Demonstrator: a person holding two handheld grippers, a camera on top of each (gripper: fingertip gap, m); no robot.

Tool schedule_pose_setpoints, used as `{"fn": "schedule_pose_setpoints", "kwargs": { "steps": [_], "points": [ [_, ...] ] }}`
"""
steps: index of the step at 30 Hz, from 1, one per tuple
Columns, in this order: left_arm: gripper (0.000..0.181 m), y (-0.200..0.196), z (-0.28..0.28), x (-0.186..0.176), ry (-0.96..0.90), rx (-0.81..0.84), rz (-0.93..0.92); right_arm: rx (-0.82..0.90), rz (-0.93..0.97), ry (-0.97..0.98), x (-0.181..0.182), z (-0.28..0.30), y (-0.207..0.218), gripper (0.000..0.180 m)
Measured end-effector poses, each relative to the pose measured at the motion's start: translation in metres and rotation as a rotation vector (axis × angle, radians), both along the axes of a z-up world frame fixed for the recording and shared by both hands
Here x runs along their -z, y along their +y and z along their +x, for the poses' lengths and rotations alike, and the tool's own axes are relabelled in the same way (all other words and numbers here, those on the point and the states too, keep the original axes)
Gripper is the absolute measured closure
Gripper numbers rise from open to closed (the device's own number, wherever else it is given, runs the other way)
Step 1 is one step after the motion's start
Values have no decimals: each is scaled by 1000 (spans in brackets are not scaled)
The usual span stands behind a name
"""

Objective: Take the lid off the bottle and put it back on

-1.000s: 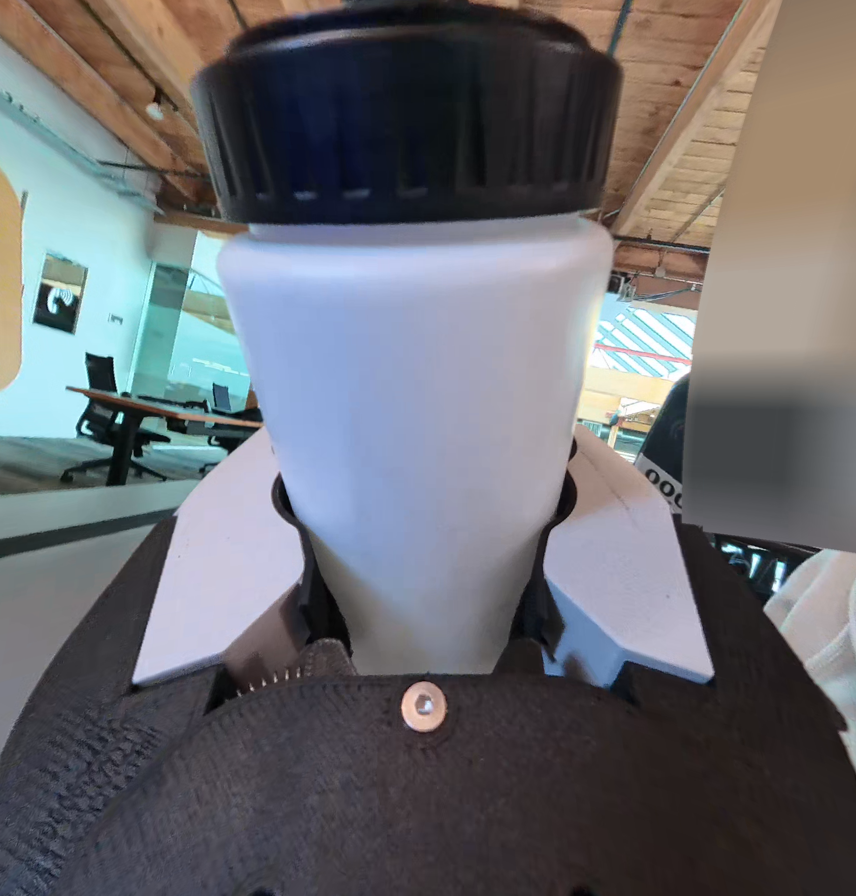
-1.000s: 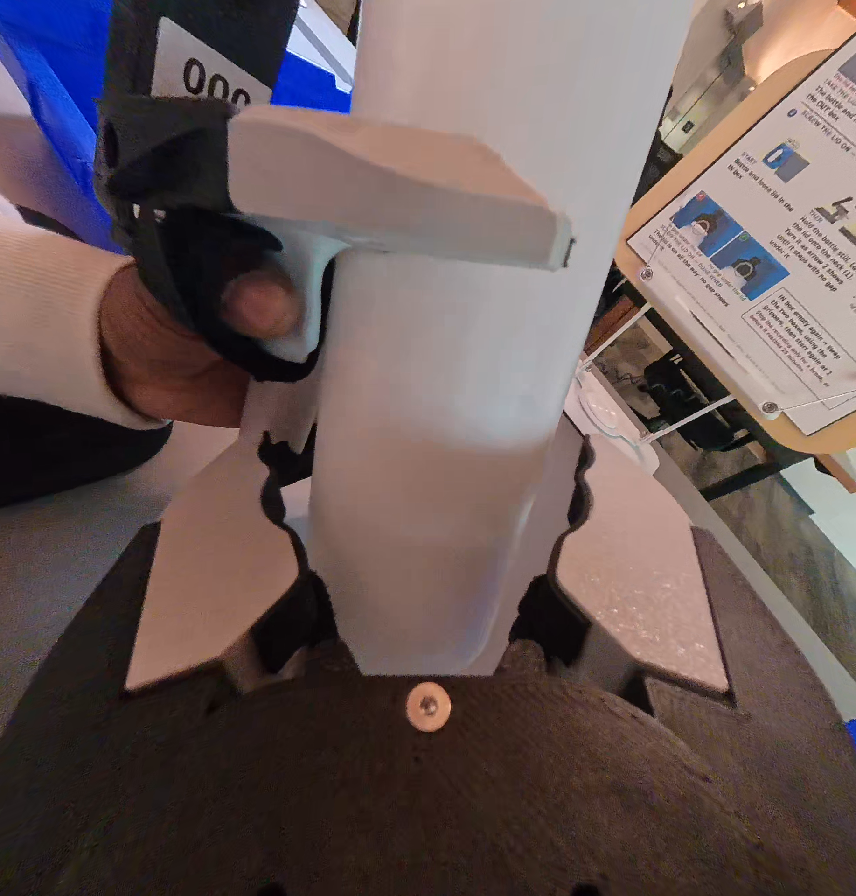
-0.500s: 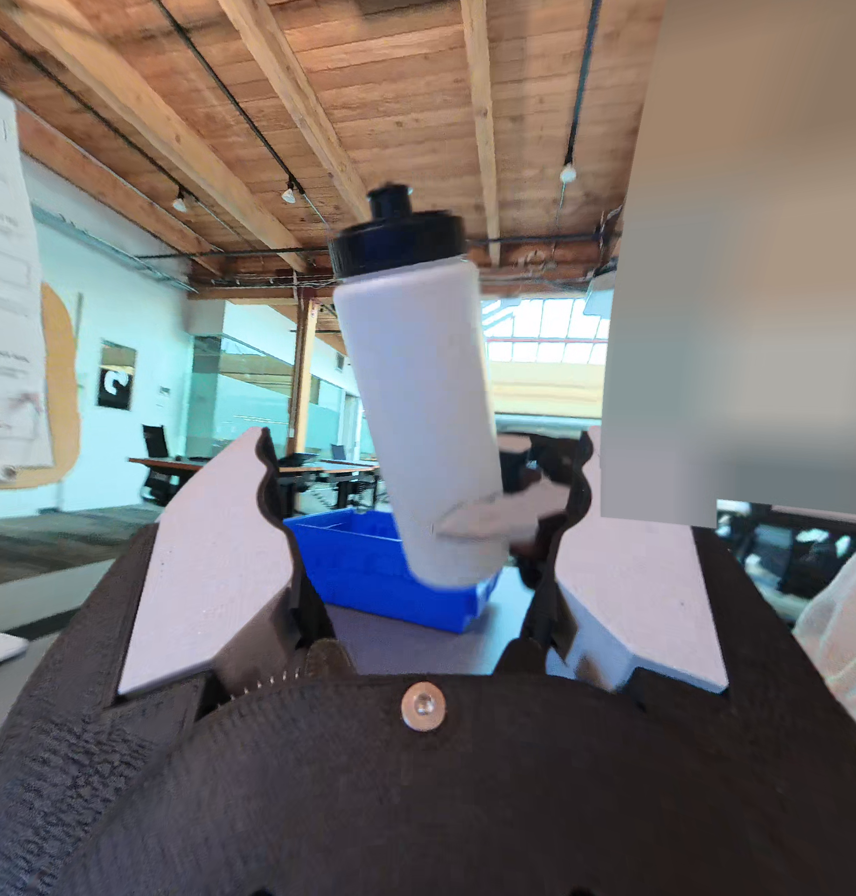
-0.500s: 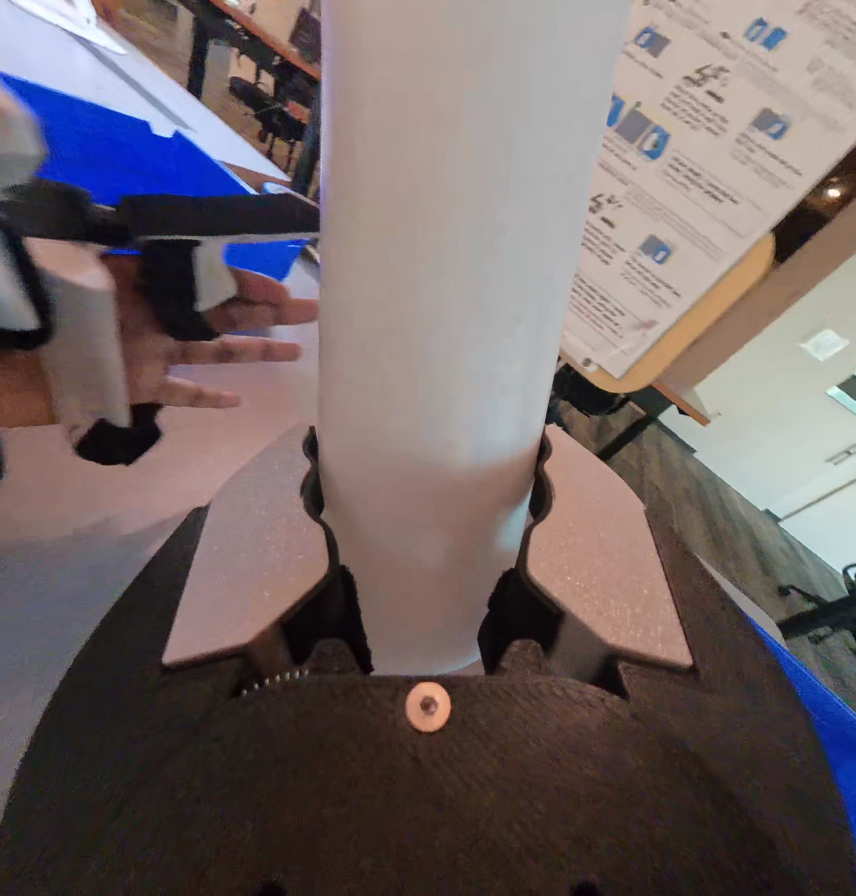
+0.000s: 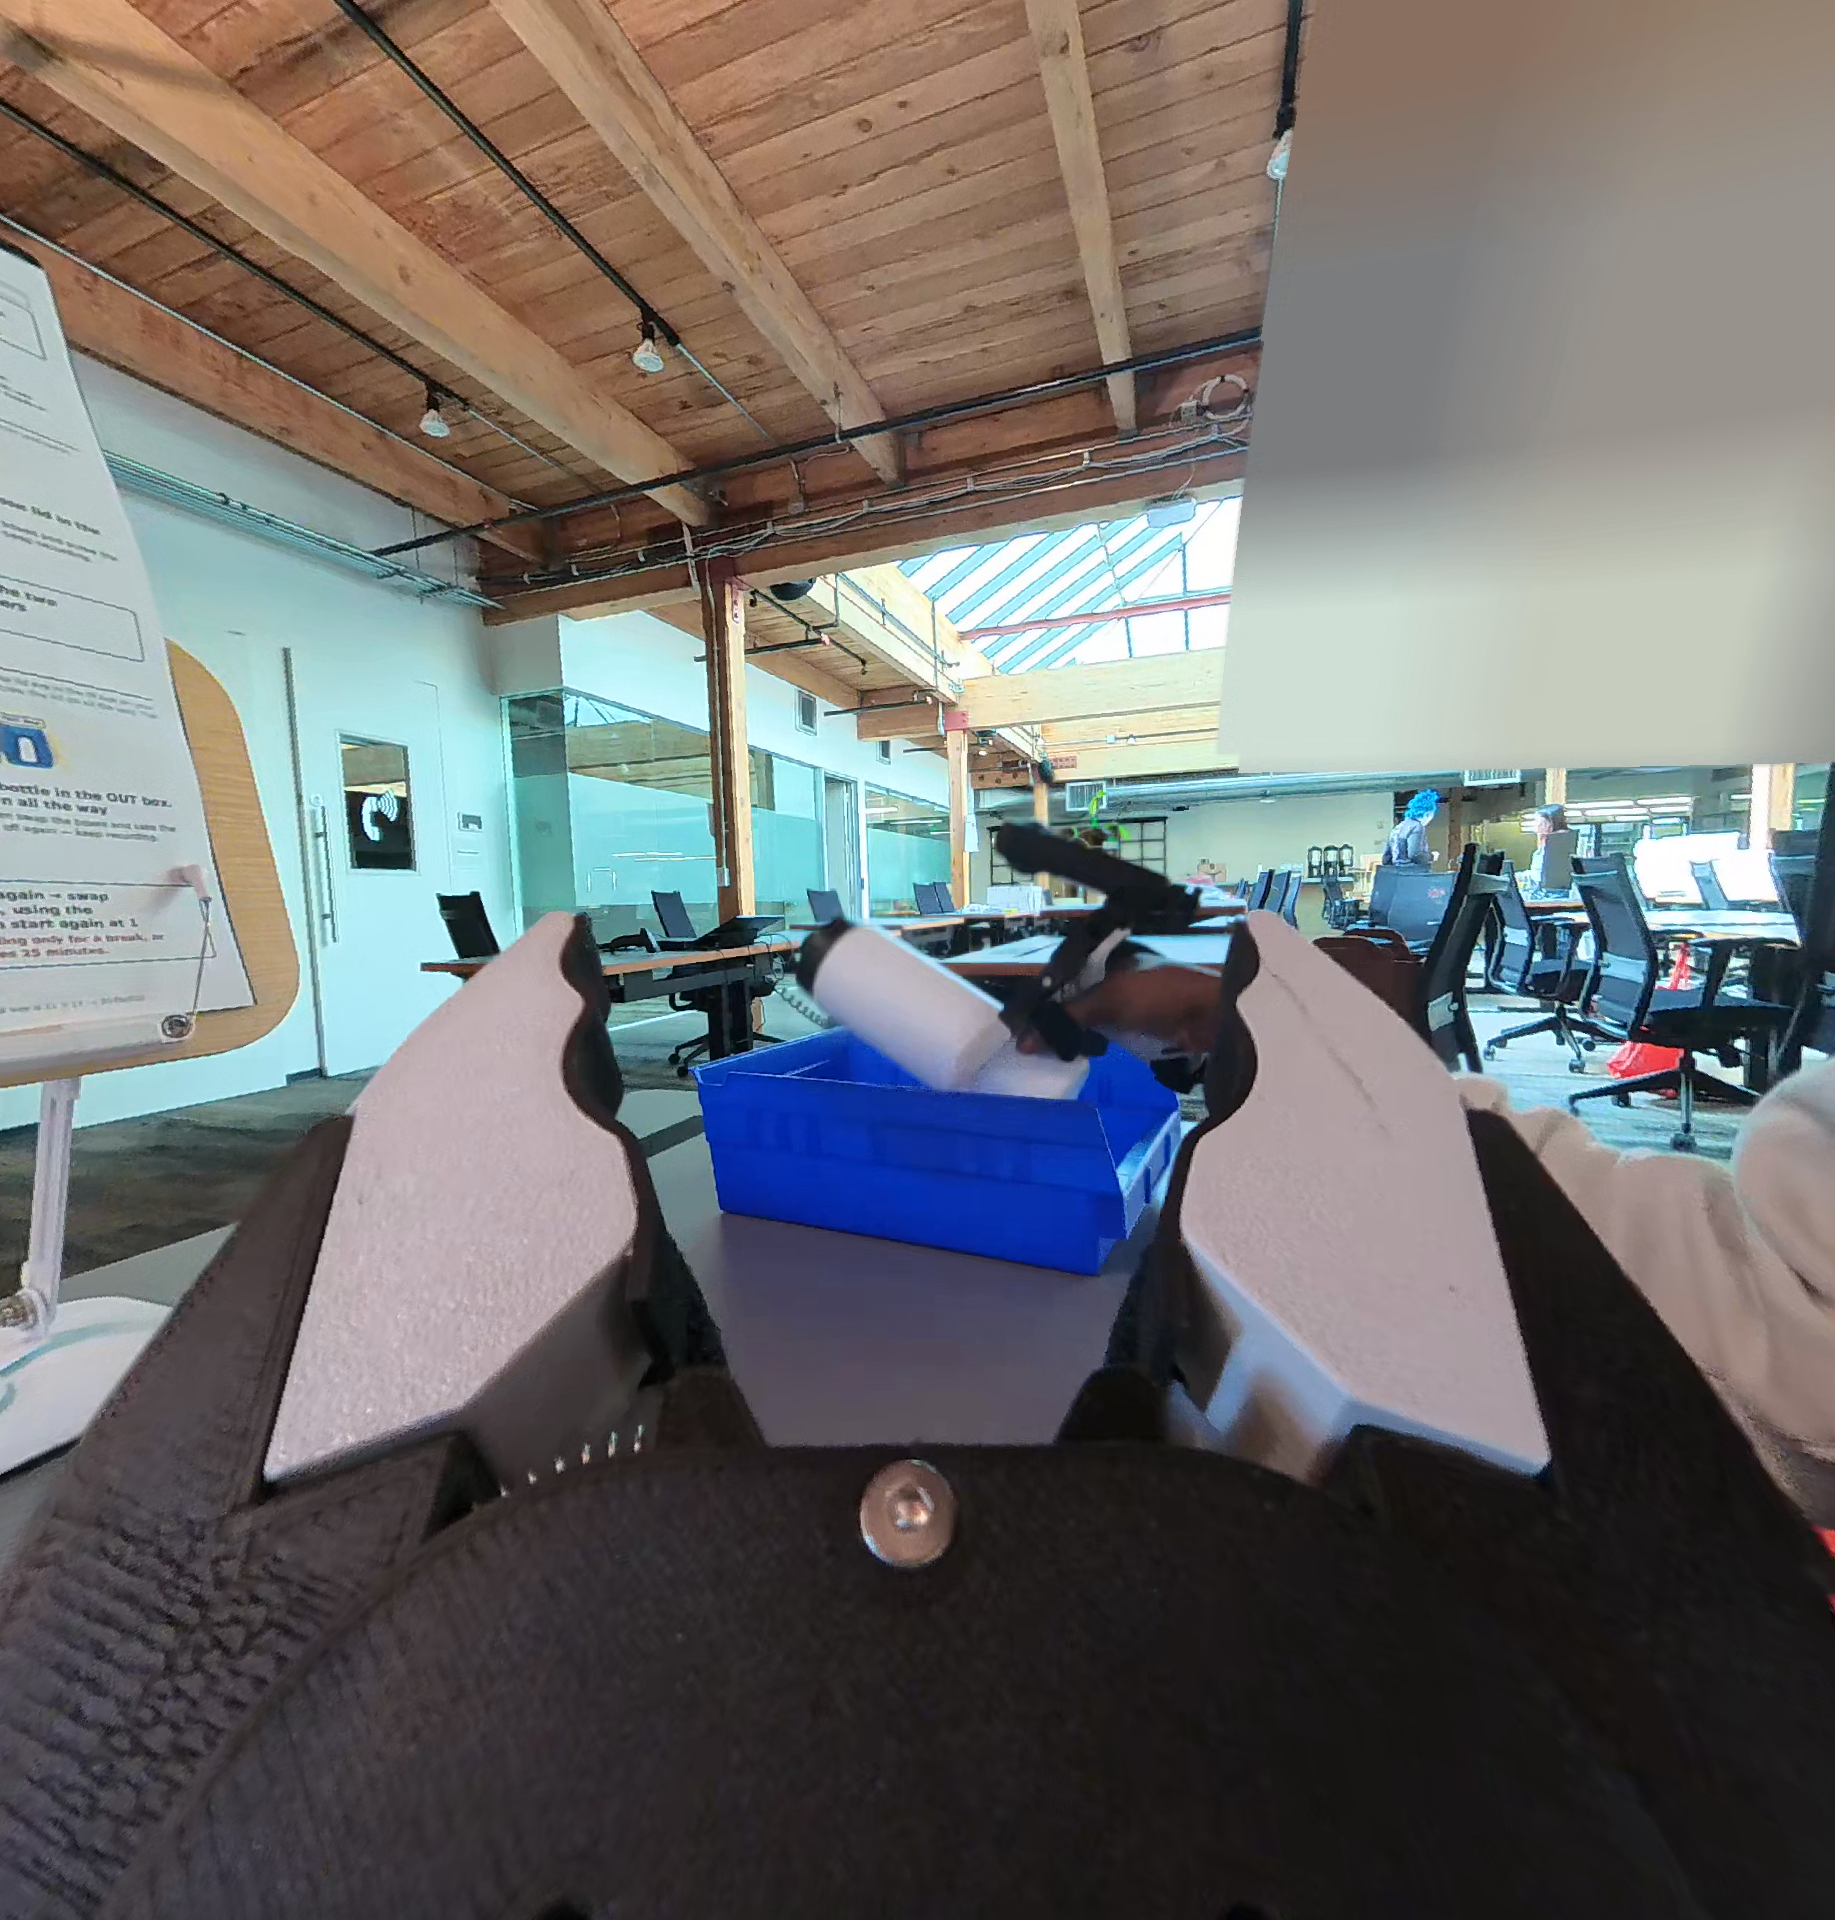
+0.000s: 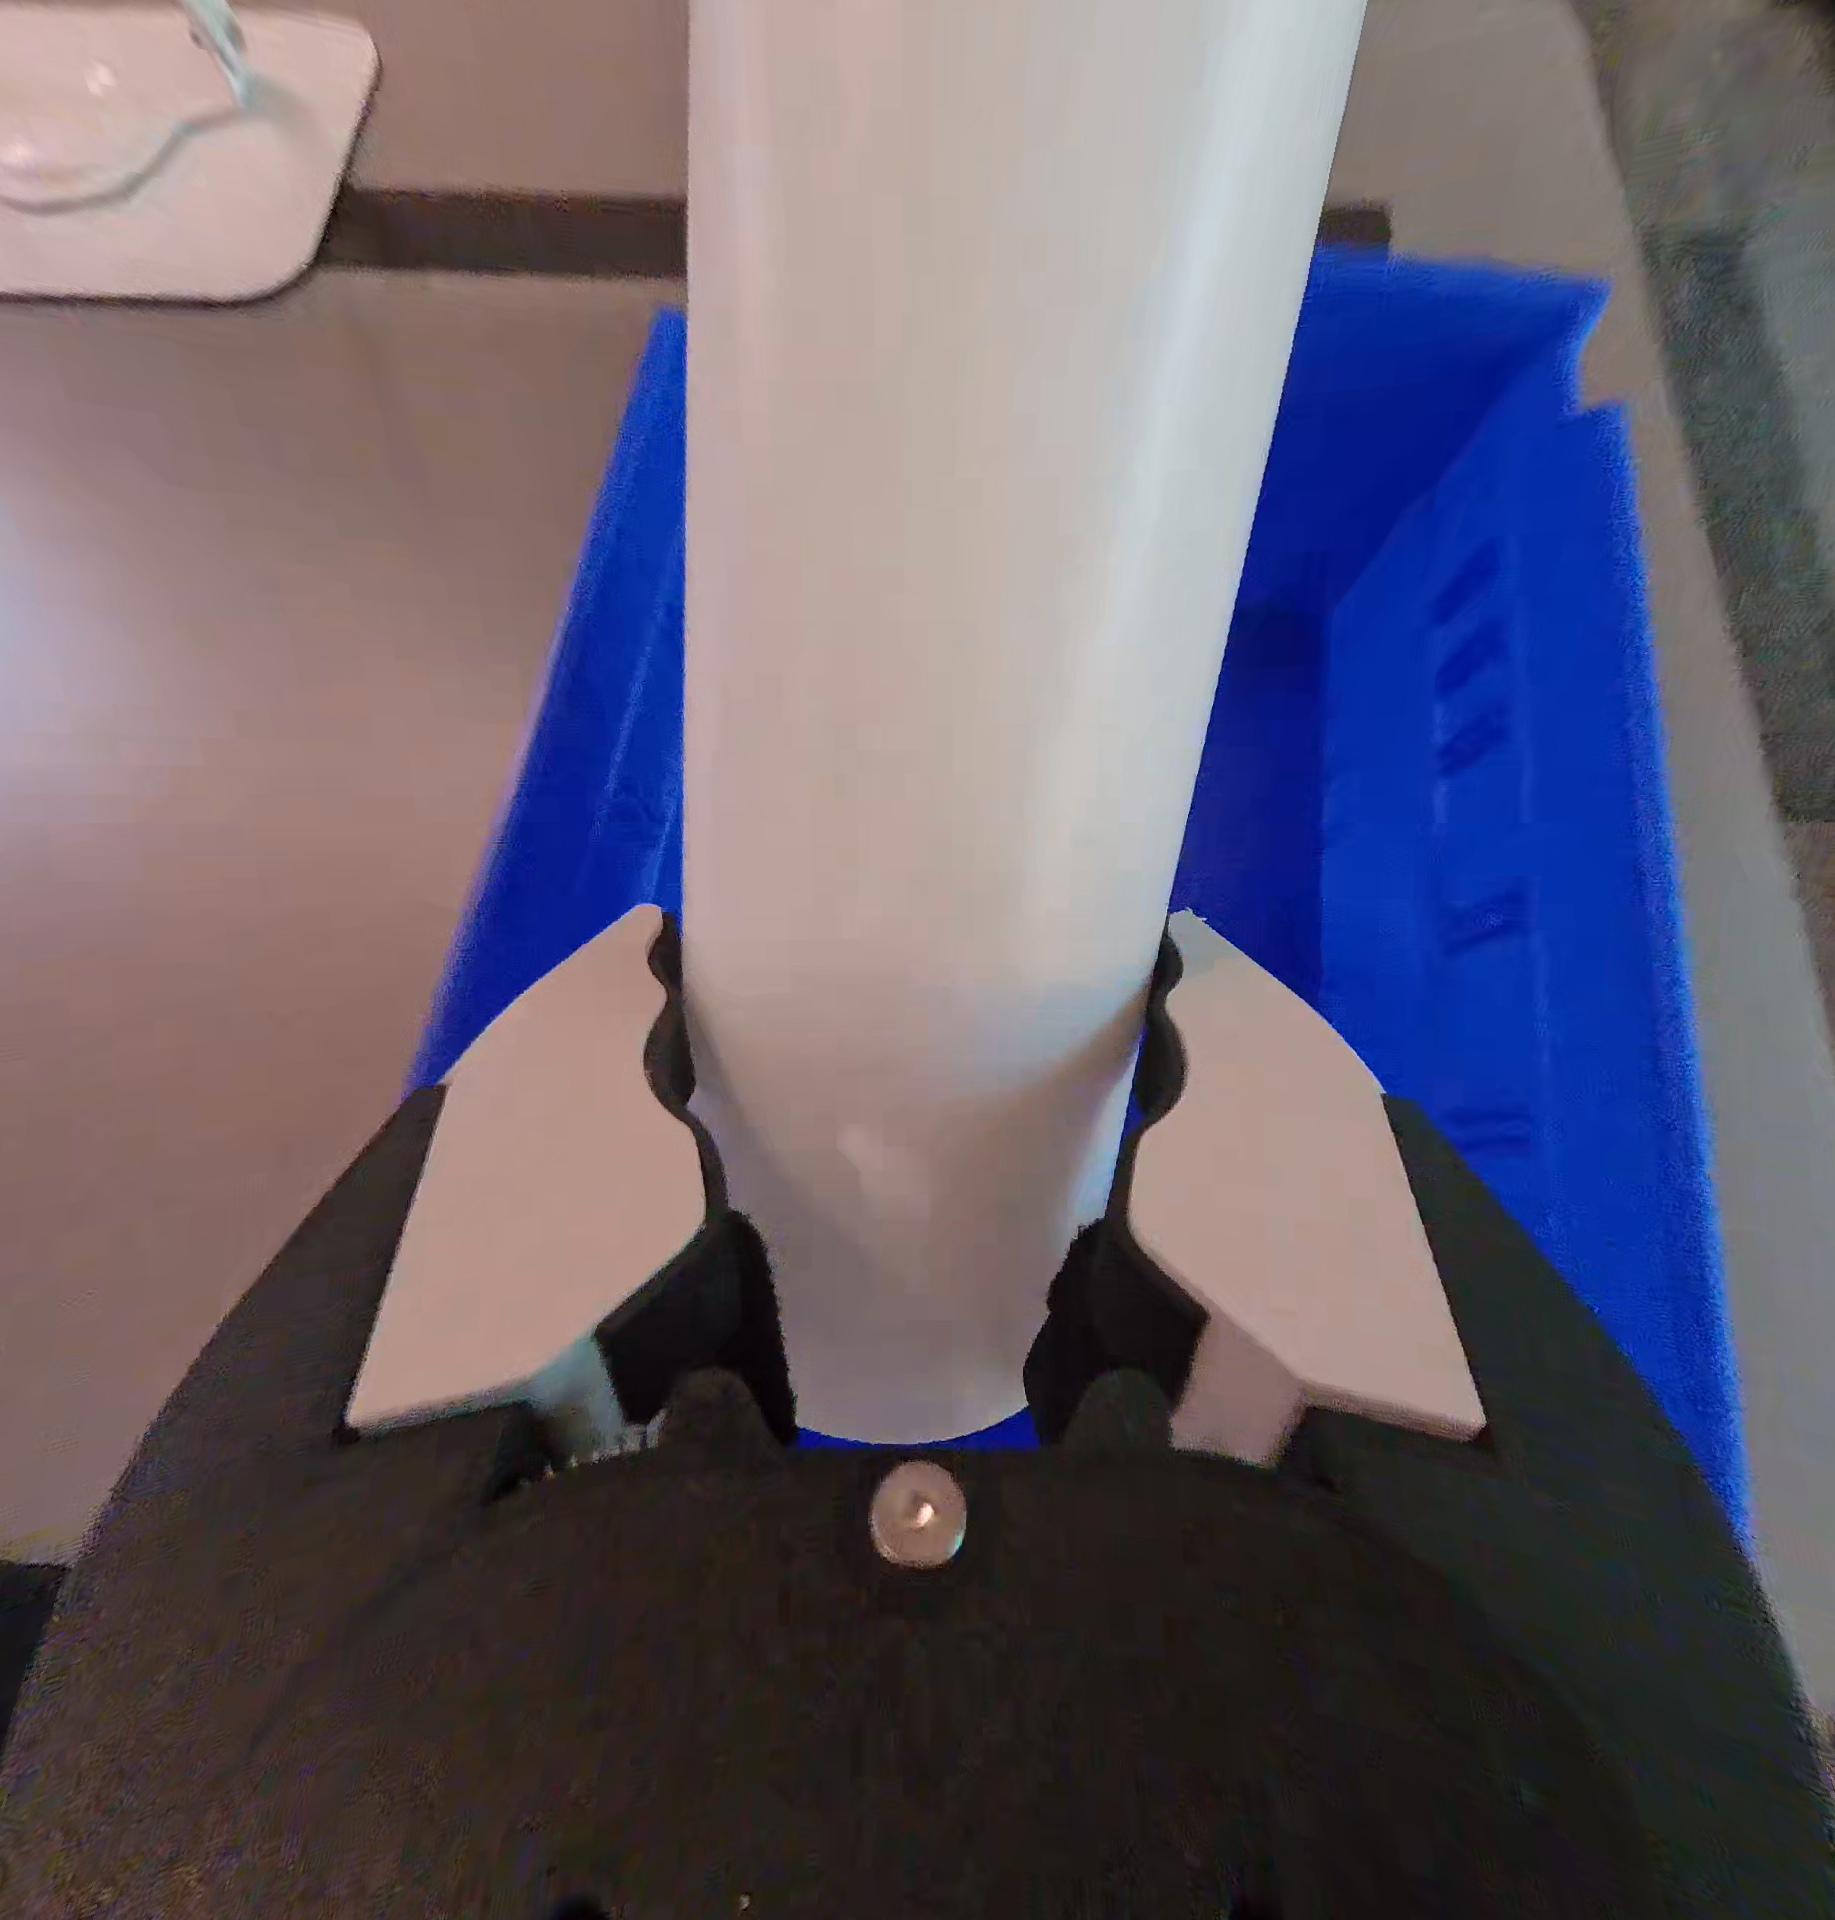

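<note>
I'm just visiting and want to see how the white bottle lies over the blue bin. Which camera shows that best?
The left wrist view: the whole bottle is seen tilted over the blue bin, dark cap end raised, held by the right gripper. The right wrist view shows only its white body, close up between the fingers.

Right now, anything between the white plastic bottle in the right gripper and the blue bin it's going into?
Nothing visible. The right gripper holds the white plastic bottle tilted over the blue plastic bin; the bin interior that shows is bare. The left gripper is open, well back.
</note>
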State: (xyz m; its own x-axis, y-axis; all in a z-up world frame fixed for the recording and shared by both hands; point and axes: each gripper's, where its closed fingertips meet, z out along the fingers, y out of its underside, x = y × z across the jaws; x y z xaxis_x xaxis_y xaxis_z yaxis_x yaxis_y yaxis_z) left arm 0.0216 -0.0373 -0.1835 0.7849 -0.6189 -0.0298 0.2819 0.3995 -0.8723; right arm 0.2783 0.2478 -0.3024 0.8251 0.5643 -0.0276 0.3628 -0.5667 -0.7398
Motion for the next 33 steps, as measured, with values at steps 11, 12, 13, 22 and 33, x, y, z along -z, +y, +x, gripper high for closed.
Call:
{"fn": "schedule_pose_setpoints", "kwargs": {
  "steps": [11,12,13,22,33],
  "points": [
    [70,0,13,5,120,-26,-44,-42,-190,-106,59,0,-6,102],
    [70,-2,14,5,138,-29,-60,-37,-154,-91,53,-1,-4,103],
    [70,-5,15,5,151,-29,-78,-38,-119,-78,48,-2,-3,99],
    [71,-61,-84,0,177,-510,-242,-179,583,296,-70,-28,-49,49],
    [77,-84,-177,118,338,-869,-747,-423,359,-30,16,-86,-114,72]
  ]
}}
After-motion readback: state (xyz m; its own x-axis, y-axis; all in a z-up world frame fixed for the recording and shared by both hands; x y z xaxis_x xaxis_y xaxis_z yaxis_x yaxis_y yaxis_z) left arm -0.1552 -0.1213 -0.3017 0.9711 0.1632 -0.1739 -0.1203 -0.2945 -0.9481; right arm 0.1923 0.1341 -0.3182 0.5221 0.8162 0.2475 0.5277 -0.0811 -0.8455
